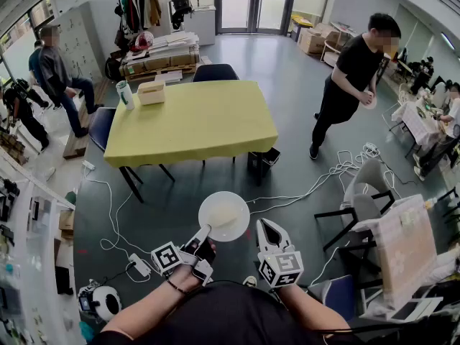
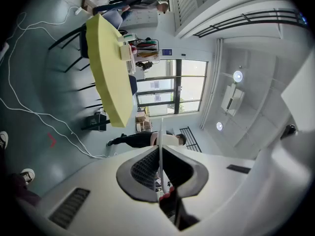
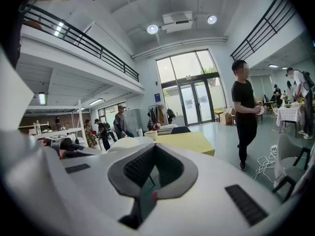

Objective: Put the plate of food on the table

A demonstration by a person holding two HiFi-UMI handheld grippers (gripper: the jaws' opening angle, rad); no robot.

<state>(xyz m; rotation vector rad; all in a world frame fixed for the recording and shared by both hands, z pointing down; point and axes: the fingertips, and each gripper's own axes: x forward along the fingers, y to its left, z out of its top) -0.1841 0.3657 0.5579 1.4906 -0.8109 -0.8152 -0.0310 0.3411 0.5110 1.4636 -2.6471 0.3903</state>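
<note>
- Holding the plate of food (image 1: 224,215) by its rim, the left gripper (image 1: 205,234) has its fingers (image 2: 140,173) closed tight on the thin white edge, at about 7 o'clock on the plate.
- I think it pinches only the rim so the fingers stay out of the pale food in the middle.
- The plate is up in the air over the floor, right in front of the person. It is not on the desk (image 1: 190,121) yet.
- The yellow desk is well apart from the plate, at about 11 o'clock.
- The plate lies flat with the food side up, likely so that nothing slides off.
- The plate is round, so it has no long side. Only its edge shows from the left gripper view, as a thin line (image 2: 160,141) between the fingers.
- The left gripper points toward 1 o'clock, out under the plate's rim.
- The right gripper (image 1: 267,225) sits just beside the plate at 4 o'clock. Its fingers (image 3: 170,168) are closed with nothing between them.
- I think it waits there to help if the plate tips.
</note>
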